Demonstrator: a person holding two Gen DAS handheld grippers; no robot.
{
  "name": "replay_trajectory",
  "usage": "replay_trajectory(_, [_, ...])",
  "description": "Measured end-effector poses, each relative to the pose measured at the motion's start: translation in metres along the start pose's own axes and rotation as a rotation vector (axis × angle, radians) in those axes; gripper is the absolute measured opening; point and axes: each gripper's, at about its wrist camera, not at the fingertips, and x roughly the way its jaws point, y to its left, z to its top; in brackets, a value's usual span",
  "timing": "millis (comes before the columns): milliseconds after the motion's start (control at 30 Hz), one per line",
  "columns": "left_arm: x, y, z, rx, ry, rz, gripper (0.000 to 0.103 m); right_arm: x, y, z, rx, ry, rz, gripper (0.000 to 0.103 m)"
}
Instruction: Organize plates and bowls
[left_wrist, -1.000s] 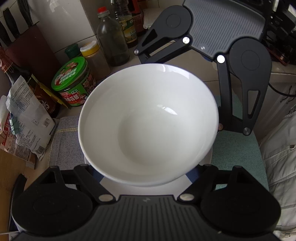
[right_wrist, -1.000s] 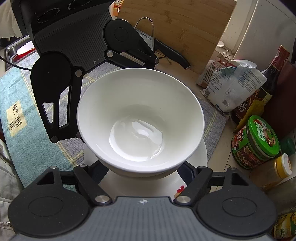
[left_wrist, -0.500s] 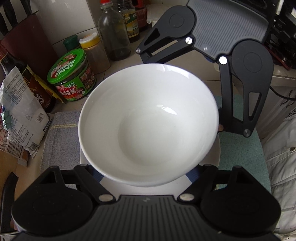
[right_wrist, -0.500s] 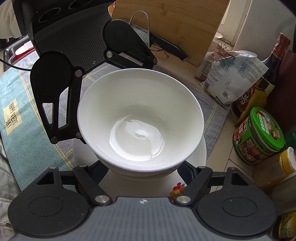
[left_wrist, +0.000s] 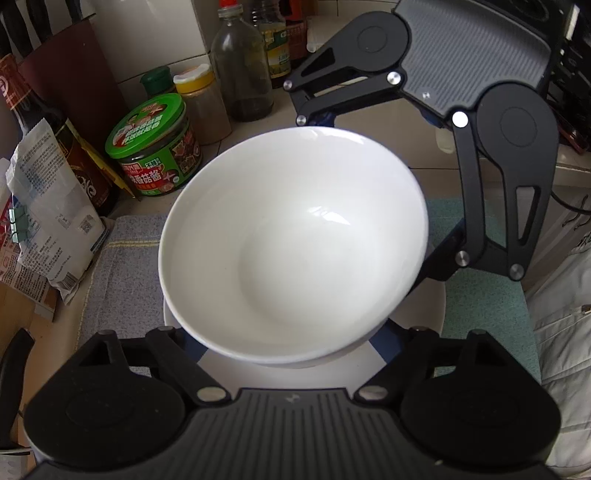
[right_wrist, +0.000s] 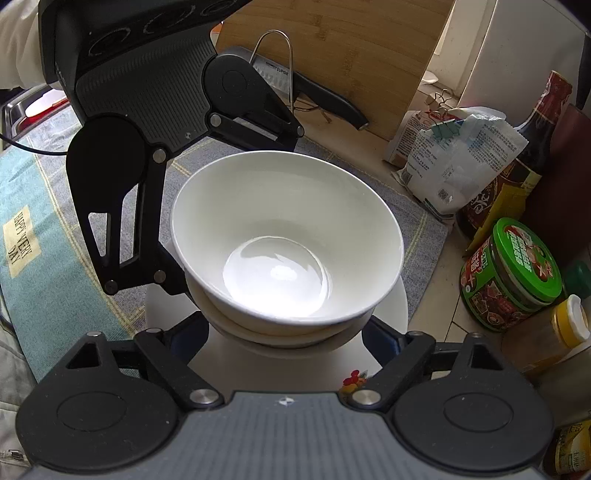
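Observation:
A white bowl (left_wrist: 295, 236) (right_wrist: 288, 236) sits nested in a second white bowl (right_wrist: 221, 321) on a white plate (right_wrist: 399, 306) (left_wrist: 432, 306) with a small flower print. My left gripper (left_wrist: 291, 343) (right_wrist: 234, 210) straddles the top bowl from one side. Its jaws are opening and the pads look just off the wall. My right gripper (right_wrist: 290, 334) (left_wrist: 373, 192) straddles it from the other side. Its jaws are opening wide, and its blue pads (right_wrist: 384, 336) stand apart from the bowl.
The plate rests on a grey cloth (left_wrist: 122, 266) beside a teal mat (right_wrist: 33, 192). A green-lidded jar (left_wrist: 155, 147), bottles (left_wrist: 240, 66) and paper bags (left_wrist: 51, 206) crowd one side. A knife (right_wrist: 325, 99) and a wooden board (right_wrist: 351, 48) lie behind. A person's light sleeve (left_wrist: 565, 332) is nearby.
The right gripper's fingers have spread away from the bowl, and the left's have parted slightly. The bowl has settled lower onto the stack.

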Motion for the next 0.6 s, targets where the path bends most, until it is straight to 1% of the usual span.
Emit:
replay_trajectory(67, [-0.001,-0.001,-0.001,0.001,-0.009,0.014,0.09,-0.003,0.002,0.002,-0.007,-0.016,-0.017,0.103])
replay_trajectory(100, [-0.004,-0.002,-0.002,0.002,-0.025,0.029,0.094,-0.003,0.002,0.002,-0.007,-0.017,-0.02,0.103])
replay_trajectory(200, [-0.013,-0.002,-0.004,-0.015,-0.065,0.052,0.099,-0.004,0.004,0.002,0.001,-0.021,-0.03,0.103])
replay_trajectory(333, [-0.02,-0.004,-0.014,-0.063,-0.076,0.103,0.101,-0.006,0.008,-0.001,0.011,-0.027,-0.046,0.103])
replay_trajectory(467, [-0.03,-0.008,-0.031,-0.144,-0.09,0.154,0.101,-0.007,0.011,-0.004,0.016,-0.016,-0.06,0.103])
replay_trajectory(567, [-0.045,-0.014,-0.044,-0.236,-0.123,0.212,0.101,-0.008,0.014,-0.006,0.025,-0.013,-0.083,0.103])
replay_trajectory(600, [-0.052,-0.018,-0.048,-0.274,-0.146,0.231,0.101,-0.009,0.014,-0.007,0.034,-0.008,-0.09,0.103])
